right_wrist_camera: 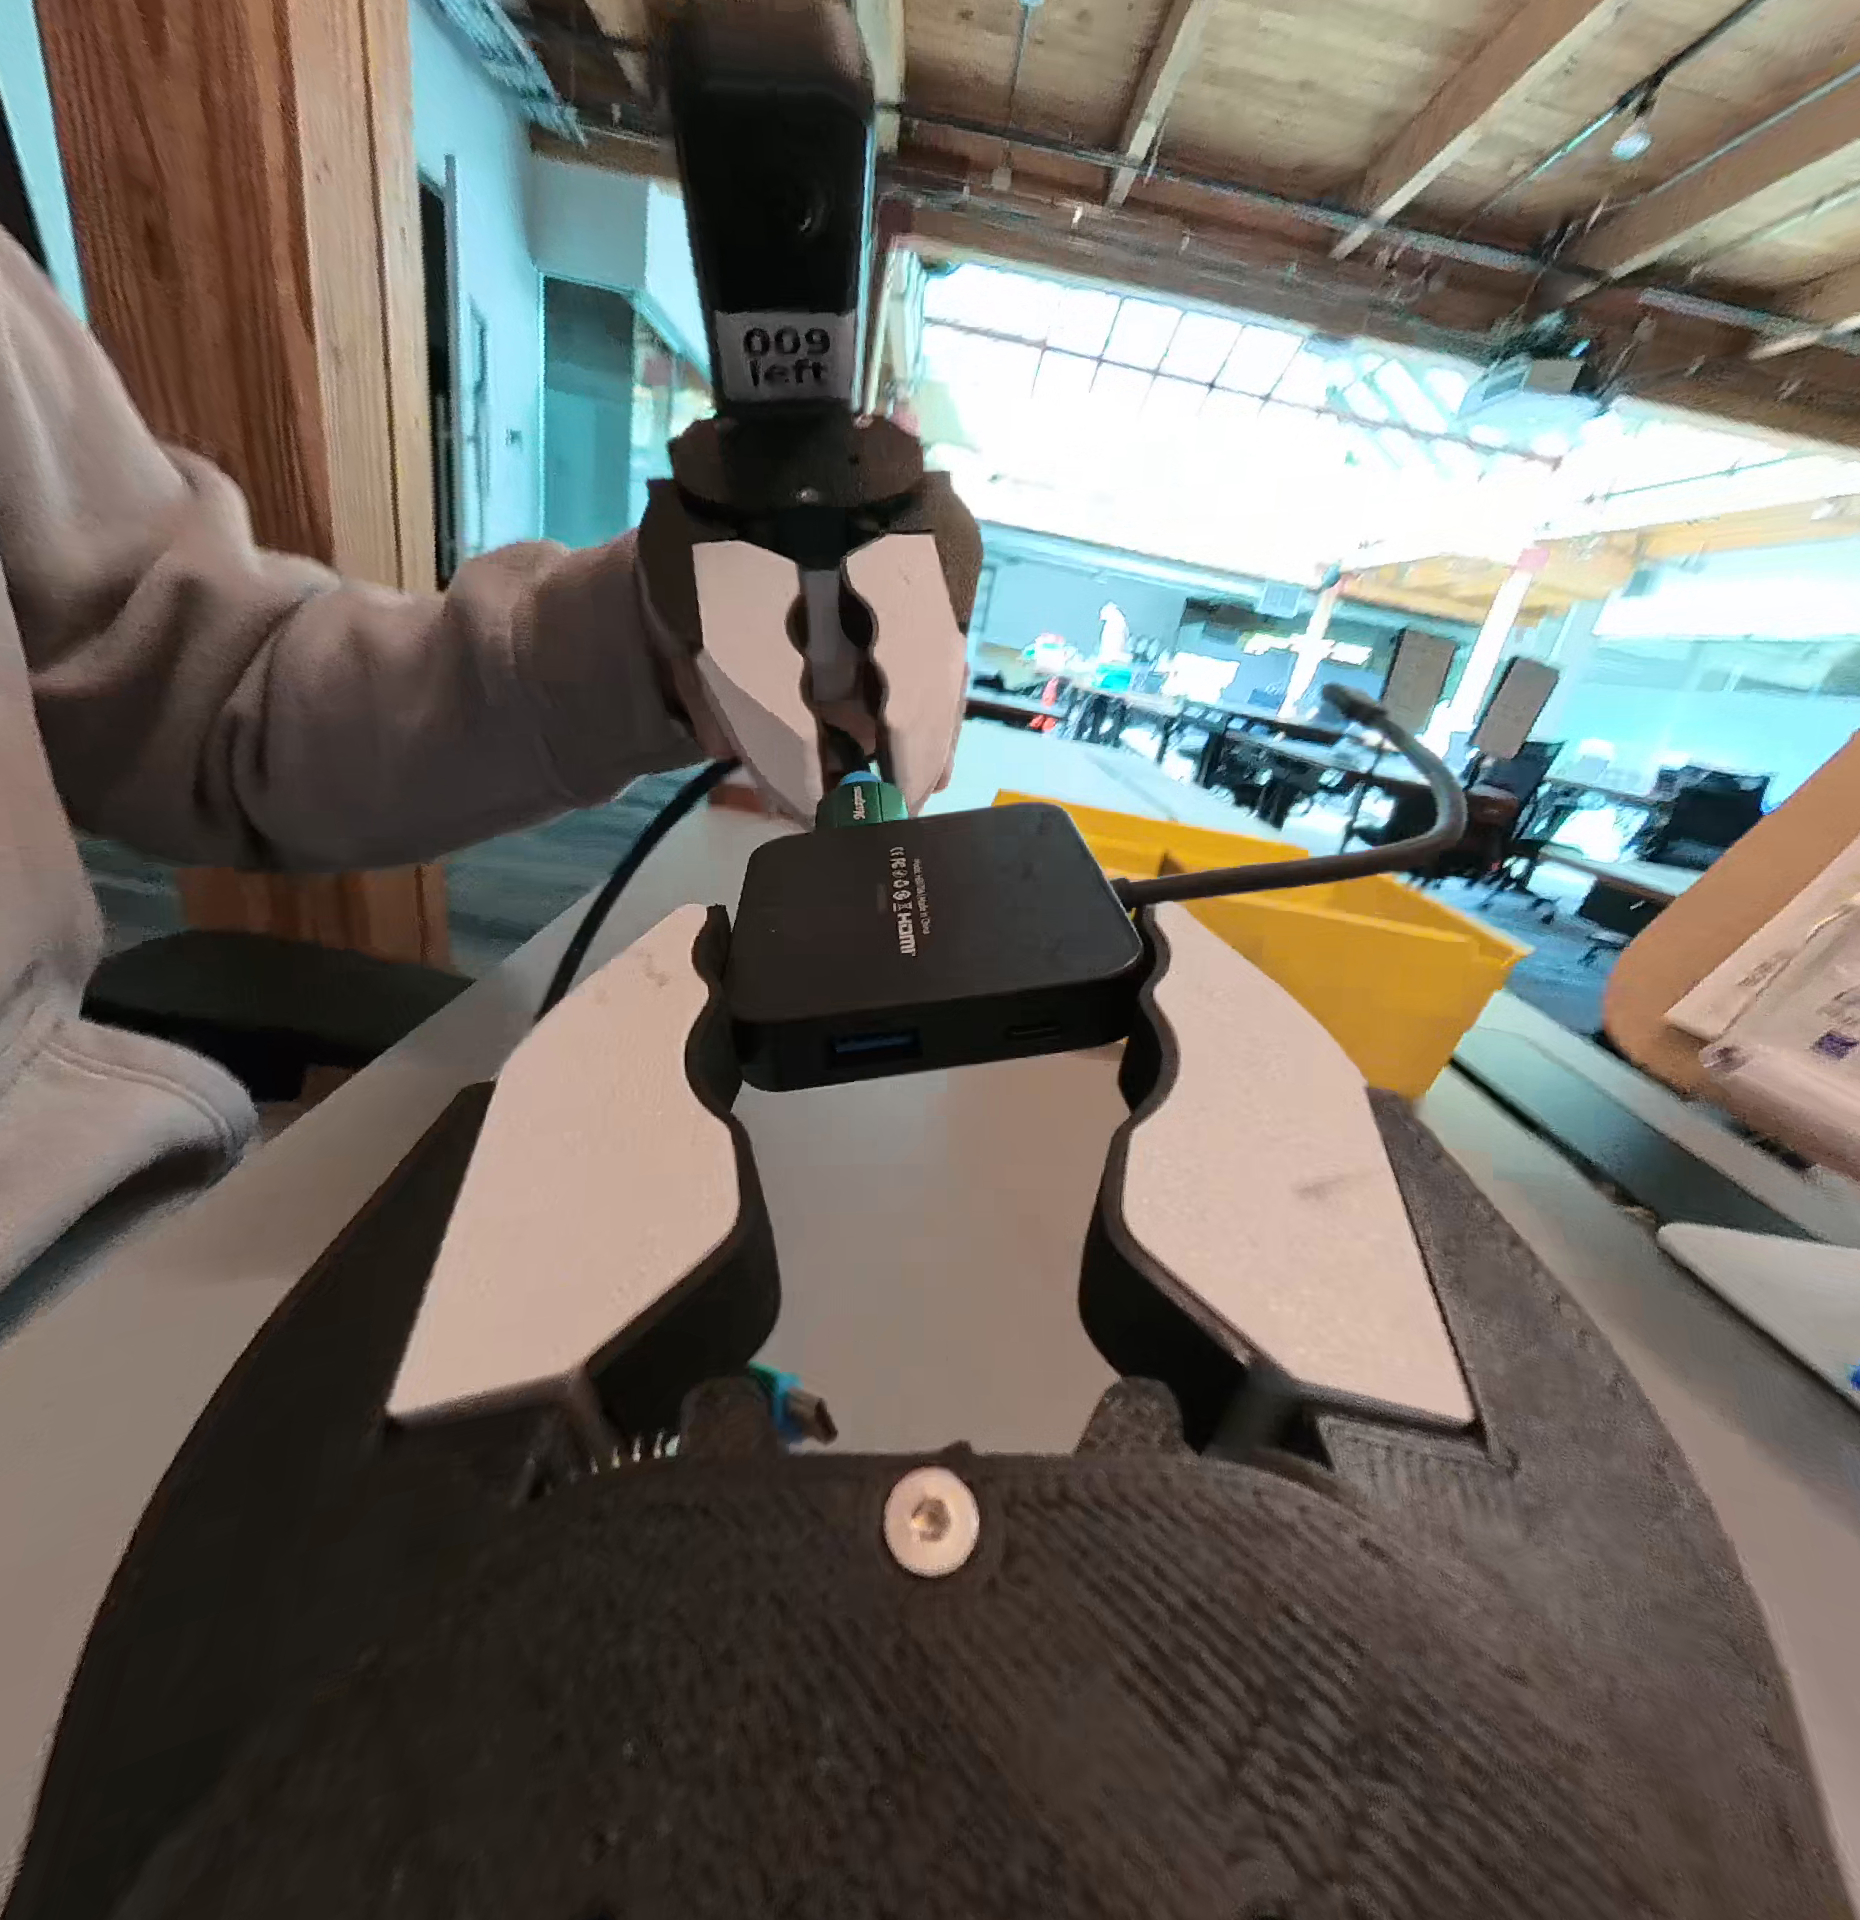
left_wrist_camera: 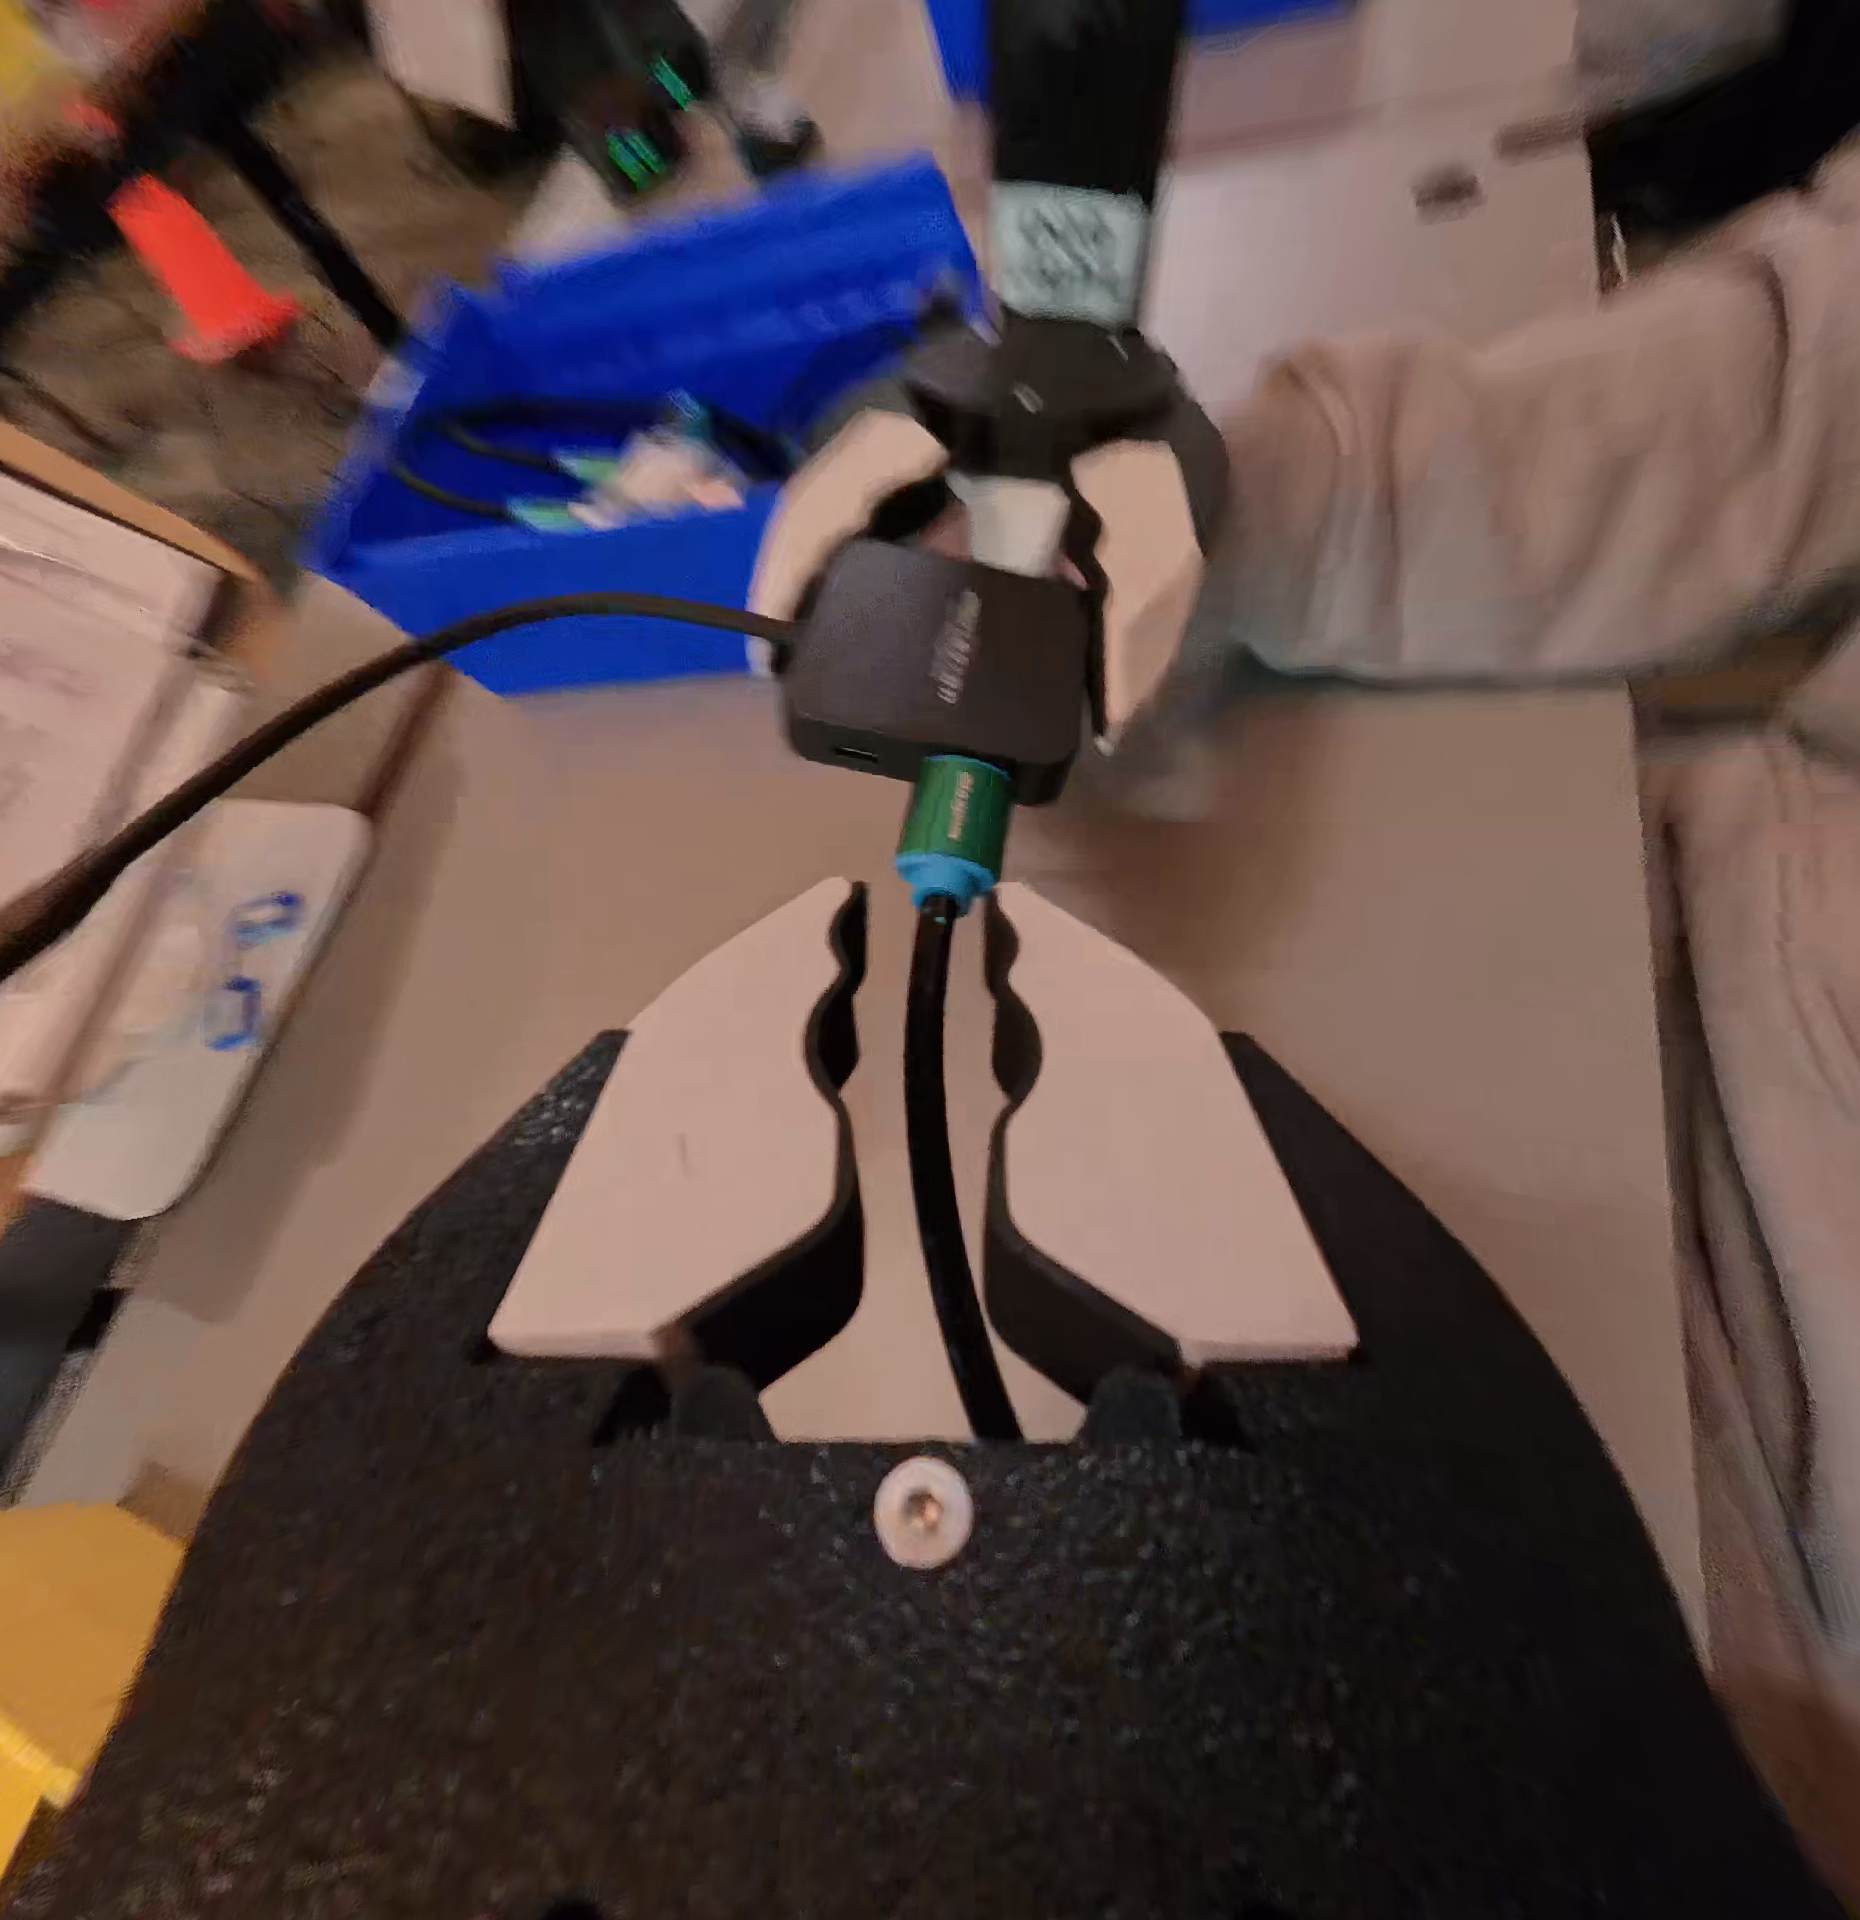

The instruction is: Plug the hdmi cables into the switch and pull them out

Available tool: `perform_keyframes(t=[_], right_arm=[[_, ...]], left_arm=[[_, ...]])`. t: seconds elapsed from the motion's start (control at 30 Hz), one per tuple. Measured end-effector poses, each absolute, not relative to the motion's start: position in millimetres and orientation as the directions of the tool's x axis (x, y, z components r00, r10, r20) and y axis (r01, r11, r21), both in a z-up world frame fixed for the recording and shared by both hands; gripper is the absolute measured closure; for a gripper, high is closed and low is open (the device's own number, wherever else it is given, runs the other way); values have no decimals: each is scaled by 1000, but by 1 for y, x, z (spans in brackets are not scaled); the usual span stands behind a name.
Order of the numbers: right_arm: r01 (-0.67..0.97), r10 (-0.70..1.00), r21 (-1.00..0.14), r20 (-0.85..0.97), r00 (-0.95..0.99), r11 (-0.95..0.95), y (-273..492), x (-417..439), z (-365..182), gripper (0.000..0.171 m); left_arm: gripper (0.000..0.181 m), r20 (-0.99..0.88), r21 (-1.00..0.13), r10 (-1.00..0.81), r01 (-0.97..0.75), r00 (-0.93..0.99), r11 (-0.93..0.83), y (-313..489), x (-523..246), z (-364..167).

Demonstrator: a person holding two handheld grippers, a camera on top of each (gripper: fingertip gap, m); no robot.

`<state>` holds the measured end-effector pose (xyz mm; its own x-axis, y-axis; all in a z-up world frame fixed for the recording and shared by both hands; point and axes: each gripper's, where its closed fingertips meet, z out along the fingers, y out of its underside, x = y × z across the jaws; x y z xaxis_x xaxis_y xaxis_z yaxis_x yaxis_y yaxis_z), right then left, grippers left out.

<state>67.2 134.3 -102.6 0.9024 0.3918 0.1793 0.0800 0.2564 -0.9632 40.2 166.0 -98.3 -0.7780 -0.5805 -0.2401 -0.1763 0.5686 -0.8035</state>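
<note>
The black switch is clamped between my right gripper's fingers, held above the white table. It also shows in the left wrist view with the right gripper behind it. A green HDMI plug with a blue collar sits in one of the switch's ports. Its black cable runs back between my left gripper's fingers, which stand narrowly apart just behind the collar. In the right view the left gripper is over that plug. A second green plug lies under my right gripper.
The switch's own black lead trails off to the left. A blue bin with cables stands behind, and a yellow bin lies beyond the switch. White packets lie at the left. The person's grey sleeve crosses the table edge.
</note>
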Motion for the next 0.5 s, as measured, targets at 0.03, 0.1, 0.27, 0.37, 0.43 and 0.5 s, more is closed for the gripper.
perform_keyframes(t=[0.03, 0.1, 0.27, 0.37, 0.43, 0.5], right_arm=[[100, 363, -957, 198, 911, 272, 131, 71, -96, 98], [150, 264, -938, 237, 935, 311, 119, 86, -78, 98], [258, -101, -887, 237, 966, 382, 57, 147, -5, 98], [348, -393, -892, 221, 893, 288, 10, 194, 34, 98], [369, -573, -919, 230, 787, 139, -19, 232, 41, 98], [268, -698, -964, 191, 690, 1, -42, 271, 27, 98]], left_arm=[[149, -262, -841, -627, -144, -734, 521, 169, 43, -79], [134, -307, -901, -712, -49, -632, 432, 181, 40, -38], [130, -299, -937, -800, 4, -520, 348, 212, 22, -27], [117, -278, -901, -791, -138, -545, 411, 217, 20, -75], [117, -274, -887, -777, -164, -567, 432, 213, 20, -95], [117, -233, -897, -768, -173, -597, 407, 203, 23, -106]])
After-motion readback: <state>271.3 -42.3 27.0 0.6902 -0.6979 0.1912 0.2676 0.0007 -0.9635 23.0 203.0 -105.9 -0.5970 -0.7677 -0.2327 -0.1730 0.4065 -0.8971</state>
